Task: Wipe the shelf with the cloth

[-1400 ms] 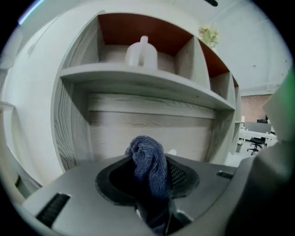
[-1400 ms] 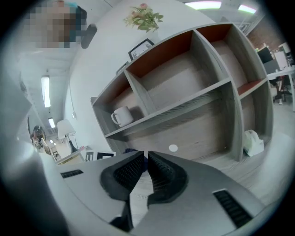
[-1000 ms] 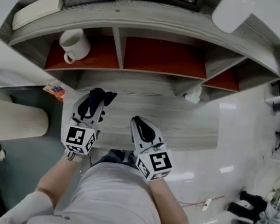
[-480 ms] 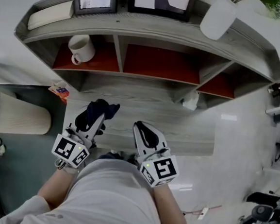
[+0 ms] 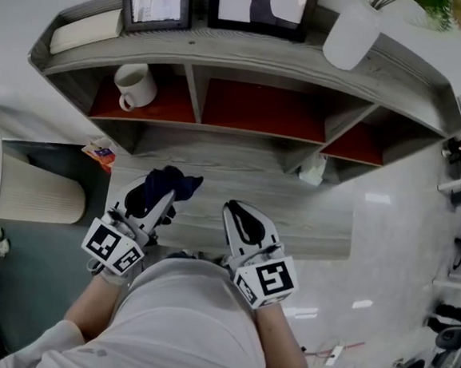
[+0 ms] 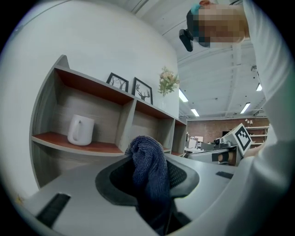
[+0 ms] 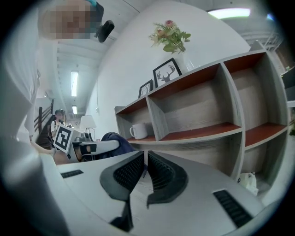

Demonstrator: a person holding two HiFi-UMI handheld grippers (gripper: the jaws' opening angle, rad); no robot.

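The left hand-held gripper (image 5: 158, 200) had its jaws closed on a dark blue knitted cloth (image 5: 173, 184). The cloth bunched up between the pads and stuck out past the tips, as the left gripper view showed plainly (image 6: 148, 167). The right hand-held gripper (image 5: 241, 213) hovered just beside it. Its jaws were drawn nearly together with nothing between them, clearest in its own view (image 7: 144, 164).

Both grippers sat low over the grey wood-grain counter (image 5: 316, 219), close to the person's body. The cloth did not appear to be touching any shelf board.

The grey wood-grain shelf unit with red-brown boards (image 5: 263, 110) lay straight ahead of the cloth, beyond the counter and higher. Its boards ran left to right across the person's front, so their long axis was crosswise to the way the left hand-held gripper pointed.

That gripper was the nearer one to the left compartment, where a white ceramic mug (image 5: 135, 85) stood on the board. The bare middle compartment lay a little to its right.

Wiping seemed not yet begun. The next move would probably be a forward and upward reach with the left arm, then sideways strokes along a board. The mug looked likely to get in the way in the left bay.
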